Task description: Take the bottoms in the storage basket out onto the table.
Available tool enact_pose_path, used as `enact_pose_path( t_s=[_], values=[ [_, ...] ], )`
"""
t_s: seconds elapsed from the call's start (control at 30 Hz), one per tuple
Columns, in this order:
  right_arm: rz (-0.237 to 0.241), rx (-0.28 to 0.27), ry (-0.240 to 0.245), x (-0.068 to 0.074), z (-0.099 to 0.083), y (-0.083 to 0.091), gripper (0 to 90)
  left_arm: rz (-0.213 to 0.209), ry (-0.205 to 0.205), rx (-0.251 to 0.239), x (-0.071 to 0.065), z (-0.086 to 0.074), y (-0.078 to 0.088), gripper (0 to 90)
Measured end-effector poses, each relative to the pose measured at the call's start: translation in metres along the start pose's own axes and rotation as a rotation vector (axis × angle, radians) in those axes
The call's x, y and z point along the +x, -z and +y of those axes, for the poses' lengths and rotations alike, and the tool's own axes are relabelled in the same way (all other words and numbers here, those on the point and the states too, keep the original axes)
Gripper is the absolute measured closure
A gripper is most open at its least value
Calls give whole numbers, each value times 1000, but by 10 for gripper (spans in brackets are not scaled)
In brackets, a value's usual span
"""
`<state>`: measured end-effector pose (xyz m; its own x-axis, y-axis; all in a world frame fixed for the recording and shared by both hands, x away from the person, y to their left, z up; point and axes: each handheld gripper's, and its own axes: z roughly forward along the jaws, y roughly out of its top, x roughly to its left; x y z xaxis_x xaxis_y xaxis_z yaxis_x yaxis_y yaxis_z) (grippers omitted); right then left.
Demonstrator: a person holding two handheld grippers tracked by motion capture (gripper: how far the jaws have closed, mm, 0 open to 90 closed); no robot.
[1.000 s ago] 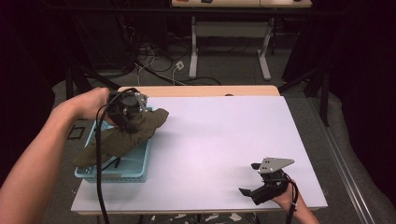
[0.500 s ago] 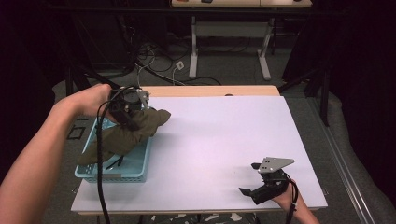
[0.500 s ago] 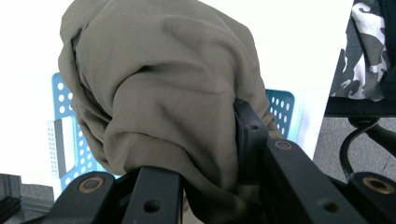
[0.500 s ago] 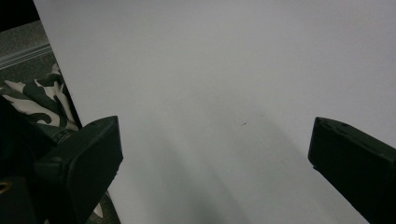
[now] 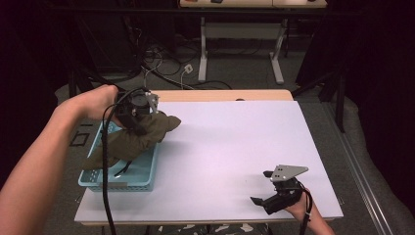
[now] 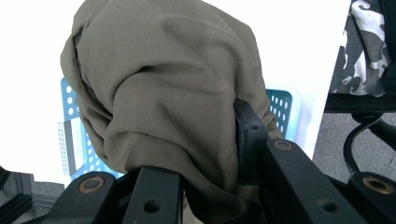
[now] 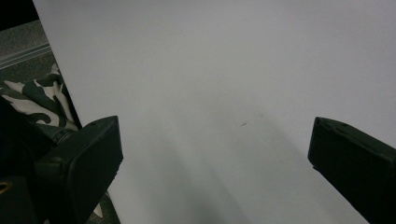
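High view: I have the left gripper (image 5: 139, 110) clamped on the olive cloth (image 5: 134, 139), up at the far end of the blue basket (image 5: 139, 178). The cloth hangs from the jaws and trails down into the basket, long axis running from the far end of the basket toward its near left corner, low end inside the basket. A fold of it spills over the basket's right rim toward the white table (image 5: 230, 147). The right gripper (image 5: 266, 193) sits well apart from the basket, by the table's near right edge, jaws spread, nothing between them. So the left hand is the one on the cloth; the right is far off across the bare table.

Left gripper view: the cloth (image 6: 163, 98) is bunched straight ahead between the two black jaws, pinched tight, the bulk mounded above them. The basket (image 6: 77, 135) shows behind and below the cloth, on both sides of it, so the load hangs right over the basket, not yet clear of it.

Right gripper view: the jaws stand wide apart over plain table (image 7: 224, 93), holding nothing.

My read: the next move is to lift the cloth clear of the basket's right rim and out over the table.
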<state>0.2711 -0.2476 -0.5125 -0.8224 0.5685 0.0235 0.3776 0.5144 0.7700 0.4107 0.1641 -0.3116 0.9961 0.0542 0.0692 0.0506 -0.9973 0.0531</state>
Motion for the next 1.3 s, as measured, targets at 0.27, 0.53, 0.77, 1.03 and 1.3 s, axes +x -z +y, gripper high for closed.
enact_pose_path(
  t_s=[0.27, 0.53, 0.77, 1.03, 1.3],
  values=[
    [1, 2, -4, 0, -1, 0, 29, 11, -16, -12, -3, 5, 8, 758],
    [3, 0, -3, -2, -1, 1, 30, 21, -33, -11, -4, 14, 16, 757],
    [3, 1, -4, -2, -1, 1, 31, 35, -57, -19, -5, 26, 25, 758],
    [3, 1, -3, -2, -1, 2, 31, 35, -70, -15, -8, 36, 28, 758],
    [1, 0, -4, -2, -1, 1, 32, 39, -74, -11, -8, 41, 29, 759]
  ],
)
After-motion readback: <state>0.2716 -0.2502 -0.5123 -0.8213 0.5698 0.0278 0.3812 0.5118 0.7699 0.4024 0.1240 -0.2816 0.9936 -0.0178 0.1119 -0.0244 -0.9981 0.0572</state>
